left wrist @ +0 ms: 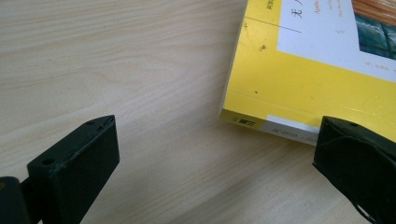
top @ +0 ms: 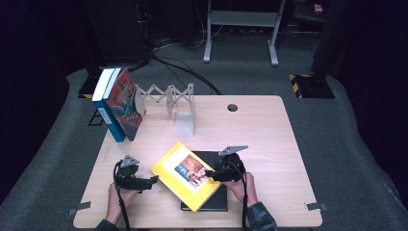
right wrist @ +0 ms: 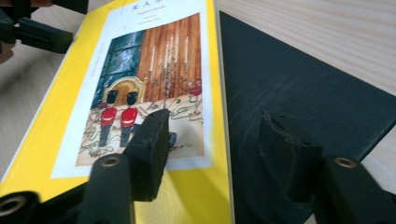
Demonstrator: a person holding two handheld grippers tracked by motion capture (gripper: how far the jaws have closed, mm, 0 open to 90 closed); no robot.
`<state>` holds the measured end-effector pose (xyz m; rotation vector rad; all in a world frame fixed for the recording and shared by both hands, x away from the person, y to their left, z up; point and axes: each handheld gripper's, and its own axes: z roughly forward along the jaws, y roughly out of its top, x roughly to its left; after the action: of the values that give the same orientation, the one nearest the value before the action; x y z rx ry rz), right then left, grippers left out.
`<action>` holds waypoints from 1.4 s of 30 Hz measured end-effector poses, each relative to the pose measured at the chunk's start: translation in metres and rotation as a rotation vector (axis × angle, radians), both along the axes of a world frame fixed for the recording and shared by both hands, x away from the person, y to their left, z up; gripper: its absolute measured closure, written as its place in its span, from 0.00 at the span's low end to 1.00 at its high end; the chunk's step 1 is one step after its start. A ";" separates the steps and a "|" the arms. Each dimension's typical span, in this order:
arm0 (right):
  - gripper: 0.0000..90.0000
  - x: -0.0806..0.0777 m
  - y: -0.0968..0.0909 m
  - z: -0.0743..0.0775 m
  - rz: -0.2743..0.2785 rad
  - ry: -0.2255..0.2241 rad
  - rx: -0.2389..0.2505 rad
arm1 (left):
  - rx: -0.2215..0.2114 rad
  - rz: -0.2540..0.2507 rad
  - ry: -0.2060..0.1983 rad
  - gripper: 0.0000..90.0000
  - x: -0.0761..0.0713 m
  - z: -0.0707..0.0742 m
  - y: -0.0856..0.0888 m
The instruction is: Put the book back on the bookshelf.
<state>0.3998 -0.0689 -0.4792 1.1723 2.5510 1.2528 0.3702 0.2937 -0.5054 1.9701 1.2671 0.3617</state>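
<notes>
A yellow book (top: 185,175) with a picture on its cover lies slanted across a black book (top: 211,204) near the table's front. My right gripper (top: 208,174) reaches in from the right over the yellow book's right edge. In the right gripper view its jaws (right wrist: 215,119) stand apart, one over the yellow cover (right wrist: 42,140), the other over the black book (right wrist: 299,79), with the yellow book's edge between them and no pad pressing on it. My left gripper (top: 151,181) rests open on the table at the yellow book's left corner (left wrist: 303,84), and its jaws (left wrist: 215,128) stand wide and hold nothing.
Upright books (top: 118,103) lean at the back left beside a white folding rack (top: 168,98) and a white bookend (top: 184,122). The wooden table (top: 269,144) has a cable hole (top: 232,107) at the back. Bare wood stretches to the right.
</notes>
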 end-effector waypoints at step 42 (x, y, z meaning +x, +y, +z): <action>0.60 -0.022 -0.027 -0.006 -0.067 0.038 0.075 | -0.119 -0.053 0.080 0.04 0.042 0.006 -0.044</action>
<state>0.3773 -0.0961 -0.4848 1.2966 2.4882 1.3353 0.4117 0.2499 -0.4989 1.9292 1.2547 0.1787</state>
